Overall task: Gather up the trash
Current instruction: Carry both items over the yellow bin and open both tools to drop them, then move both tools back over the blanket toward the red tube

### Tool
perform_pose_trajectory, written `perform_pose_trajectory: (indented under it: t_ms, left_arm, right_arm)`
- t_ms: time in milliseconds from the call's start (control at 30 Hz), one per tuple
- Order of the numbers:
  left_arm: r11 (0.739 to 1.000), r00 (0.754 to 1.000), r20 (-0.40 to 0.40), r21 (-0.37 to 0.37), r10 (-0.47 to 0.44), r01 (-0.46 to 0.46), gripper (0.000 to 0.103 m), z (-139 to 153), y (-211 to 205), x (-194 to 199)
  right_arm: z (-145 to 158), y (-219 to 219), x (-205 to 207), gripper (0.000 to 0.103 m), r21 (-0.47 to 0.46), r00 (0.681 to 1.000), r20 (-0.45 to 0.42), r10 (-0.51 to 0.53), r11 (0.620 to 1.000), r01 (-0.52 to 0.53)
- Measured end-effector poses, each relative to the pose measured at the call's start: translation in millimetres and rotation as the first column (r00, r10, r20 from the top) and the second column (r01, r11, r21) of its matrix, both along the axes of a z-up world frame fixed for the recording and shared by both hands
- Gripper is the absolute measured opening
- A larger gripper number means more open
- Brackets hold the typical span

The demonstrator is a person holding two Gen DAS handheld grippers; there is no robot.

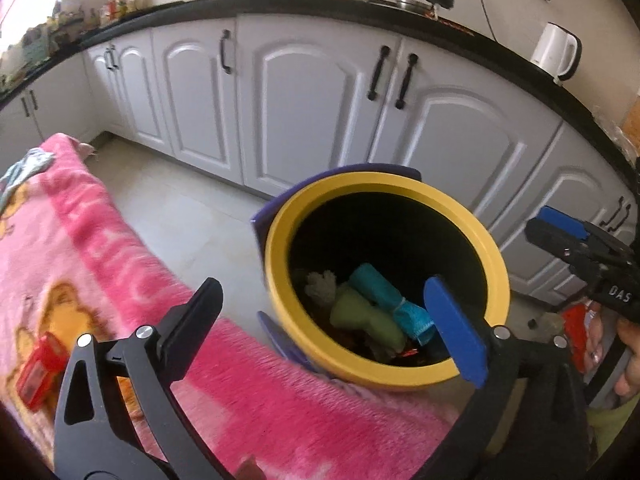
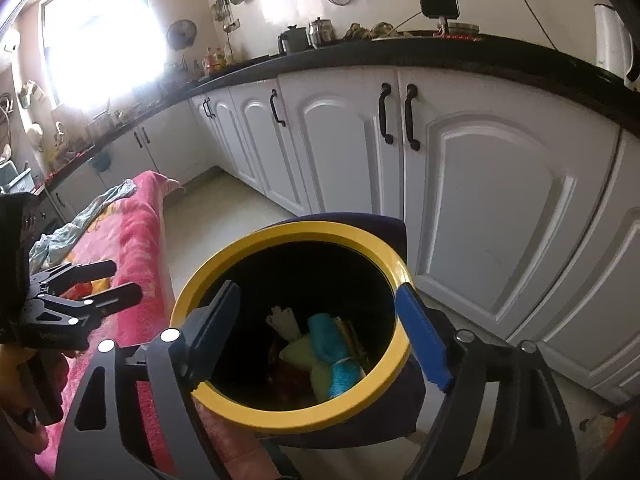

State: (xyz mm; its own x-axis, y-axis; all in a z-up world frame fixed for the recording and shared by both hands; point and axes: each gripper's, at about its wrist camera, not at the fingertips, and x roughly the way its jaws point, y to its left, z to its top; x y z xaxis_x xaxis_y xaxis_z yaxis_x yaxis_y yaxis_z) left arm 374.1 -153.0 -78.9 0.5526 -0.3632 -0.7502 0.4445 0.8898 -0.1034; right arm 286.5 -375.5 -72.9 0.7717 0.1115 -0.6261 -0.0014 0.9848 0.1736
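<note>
A yellow-rimmed bin (image 1: 276,248) with a dark purple body stands on the floor beside a pink blanket (image 1: 100,248). Inside lie a teal roll (image 1: 384,300), a green piece (image 1: 364,320) and a pale crumpled piece (image 1: 320,286). My left gripper (image 1: 324,324) is open and empty, hovering over the bin's near rim. My right gripper (image 2: 320,332) is open and empty, straddling the bin's (image 2: 280,420) mouth from above; the teal roll (image 2: 340,360) shows below it. A red packet (image 1: 38,372) lies on the blanket at the left. The right gripper also shows in the left wrist view (image 1: 560,236).
White cabinets (image 1: 320,100) with black handles run behind the bin under a black counter (image 1: 280,4) holding a white kettle (image 1: 556,52) and pots. A light blue cloth (image 2: 80,220) lies on the blanket's far end. Red and pale litter (image 1: 576,328) lies on the floor right of the bin.
</note>
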Motion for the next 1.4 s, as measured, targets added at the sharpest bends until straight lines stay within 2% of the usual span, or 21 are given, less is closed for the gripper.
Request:
perform_pose_trajectory:
  t_ms: [233, 433, 700, 1133, 1300, 1400]
  left_arm:
    - [0.996, 0.995, 0.051, -0.013, 0.089, -0.088, 0.093, 15, 35, -20]
    - [0.988, 0.985, 0.082, -0.027, 0.152, -0.15, 0.093, 24, 71, -38]
    - [0.964, 0.957, 0.114, -0.057, 0.266, -0.261, 0.093, 34, 127, -56]
    - [0.891, 0.881, 0.133, -0.055, 0.454, -0.45, 0.093, 36, 221, -90]
    - [0.855, 0.844, 0.142, -0.05, 0.518, -0.516, 0.093, 32, 255, -108]
    - [0.83, 0.82, 0.136, -0.036, 0.556, -0.556, 0.093, 27, 274, -117]
  right_arm:
    - [13, 19, -12, 0.087, -0.02, 0.998, 0.039, 0.049, 0.999, -0.048]
    - [23, 55, -17, 0.087, -0.04, 0.99, 0.065, 0.124, 0.992, -0.122]
    - [29, 117, -11, 0.088, -0.067, 0.962, 0.072, 0.264, 0.963, -0.26]
    - [34, 243, 3, 0.088, -0.114, 0.857, 0.08, 0.509, 0.859, -0.499]
    - [31, 286, 1, 0.089, -0.139, 0.799, 0.08, 0.596, 0.8, -0.583]
    - [27, 313, -1, 0.092, -0.165, 0.75, 0.072, 0.658, 0.749, -0.642]
